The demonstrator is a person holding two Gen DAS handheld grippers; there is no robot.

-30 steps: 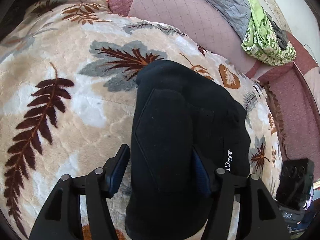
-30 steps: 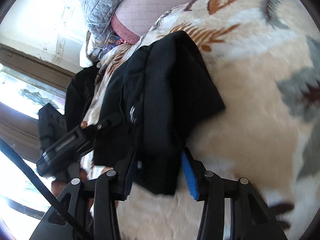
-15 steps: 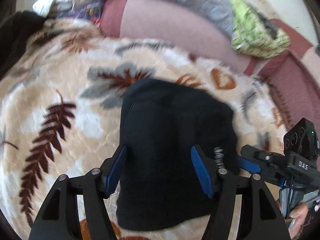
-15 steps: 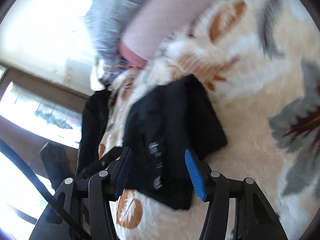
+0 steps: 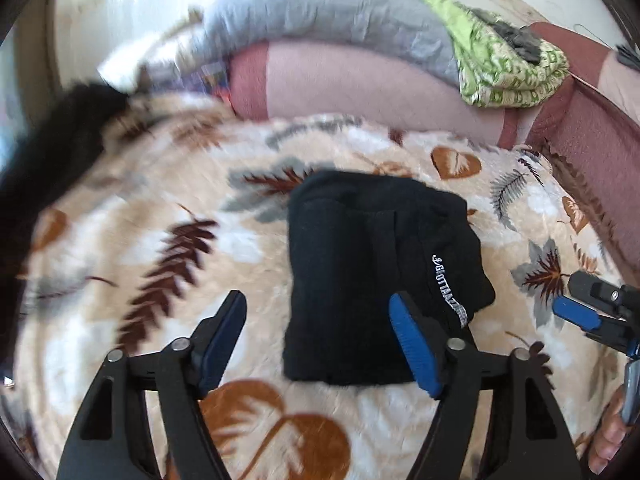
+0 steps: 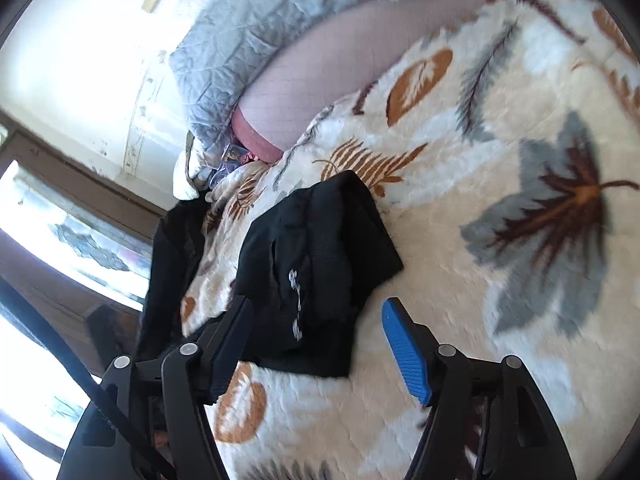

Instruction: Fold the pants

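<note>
The black pants (image 5: 372, 276) lie folded into a compact rectangle on the leaf-print blanket (image 5: 160, 280), with white lettering along one edge. They also show in the right wrist view (image 6: 316, 276). My left gripper (image 5: 320, 340) is open and empty, raised just in front of the bundle. My right gripper (image 6: 320, 344) is open and empty, hovering near the bundle's near edge; its blue-padded fingers (image 5: 576, 316) show at the right edge of the left wrist view.
A pink bolster (image 5: 360, 84), a grey quilt (image 5: 320, 8) and a green patterned cloth (image 5: 508, 68) lie at the back of the bed. Another dark garment (image 5: 52, 152) lies at the blanket's left edge. A window (image 6: 60, 248) is beside the bed.
Both grippers let go of the folded pants, opened wider and pulled back and up. The bundle now lies flat on the blanket.
</note>
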